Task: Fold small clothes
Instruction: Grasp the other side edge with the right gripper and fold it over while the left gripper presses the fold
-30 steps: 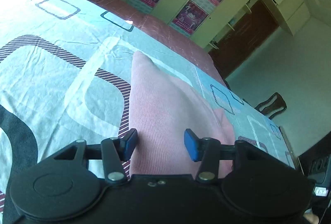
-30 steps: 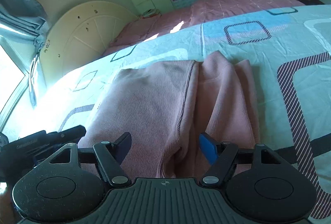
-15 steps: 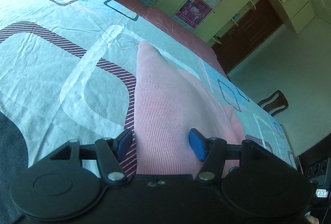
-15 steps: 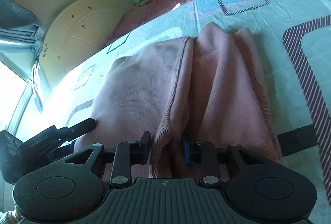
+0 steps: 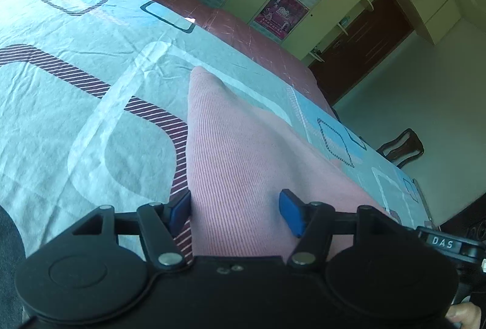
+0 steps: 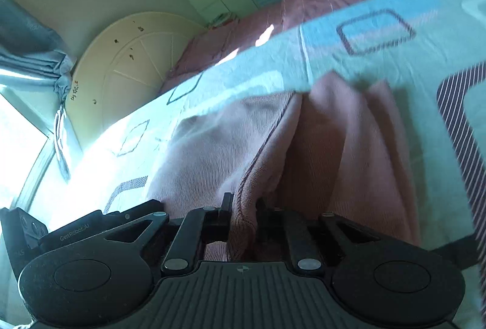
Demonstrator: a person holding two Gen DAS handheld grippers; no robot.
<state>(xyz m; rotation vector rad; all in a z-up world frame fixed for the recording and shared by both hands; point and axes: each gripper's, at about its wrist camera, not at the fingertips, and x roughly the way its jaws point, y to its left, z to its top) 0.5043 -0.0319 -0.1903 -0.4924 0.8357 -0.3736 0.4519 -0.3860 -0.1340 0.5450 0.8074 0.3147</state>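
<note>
A pink ribbed garment [image 5: 237,146] lies partly folded on the patterned bedspread [image 5: 76,116]. My left gripper [image 5: 235,204] stands open over its near left edge: the left blue pad [image 5: 179,207] is just off the cloth, the right pad [image 5: 290,210] is above it, and neither presses. In the right wrist view the same garment [image 6: 349,146] shows a raised fold at its near edge. My right gripper [image 6: 243,204] is shut on that fold, which bunches up between the pads. The left gripper's body [image 6: 76,234] shows at the lower left.
A cream rounded headboard [image 6: 130,64] and a grey curtain [image 6: 27,55] by a bright window stand at the bed's head. Pale wardrobe doors with posters [image 5: 282,10], a dark door [image 5: 358,40] and a dark chair [image 5: 401,146] lie beyond the bed's edge.
The right jaws have closed on the garment's near fold and drawn it up a little. The left jaws have widened slightly and stay over the cloth's left edge.
</note>
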